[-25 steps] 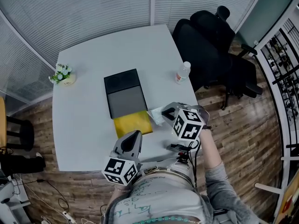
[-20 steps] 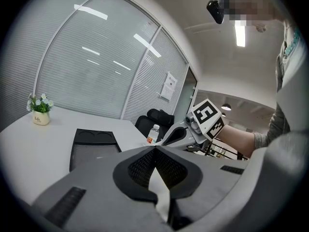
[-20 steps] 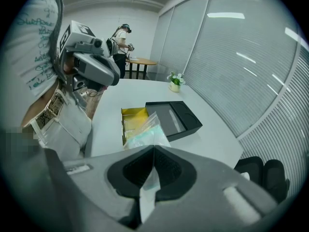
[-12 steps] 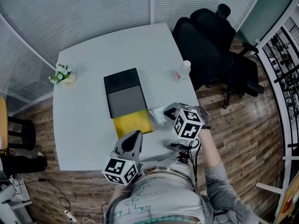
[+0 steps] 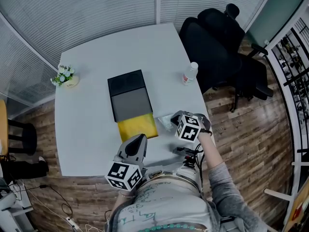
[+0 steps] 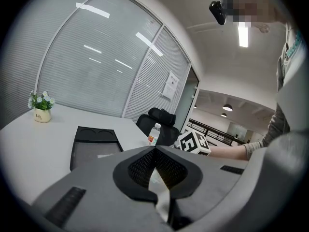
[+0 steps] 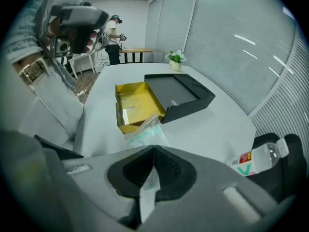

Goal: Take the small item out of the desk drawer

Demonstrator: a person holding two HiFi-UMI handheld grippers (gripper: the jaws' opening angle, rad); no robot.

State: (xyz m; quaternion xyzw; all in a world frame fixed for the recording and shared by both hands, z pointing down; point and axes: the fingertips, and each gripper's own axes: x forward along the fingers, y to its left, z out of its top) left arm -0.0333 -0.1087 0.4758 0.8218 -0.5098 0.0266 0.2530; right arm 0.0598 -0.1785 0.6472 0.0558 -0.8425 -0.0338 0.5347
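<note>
My right claw [image 7: 153,148] shut tight, tips pinching the near edge of the small clear packet [image 7: 144,132], packet low over the white table [image 7: 212,124] beside the open yellow drawer [image 7: 137,105], left claw [image 6: 155,149] closed, empty.

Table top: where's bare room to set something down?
Free: wide left strip of the table between flower pot and black drawer unit; far edge behind the unit. Crowded: near right, where yellow drawer, plastic packet and right tongs cluster; bottle at right edge.
</note>
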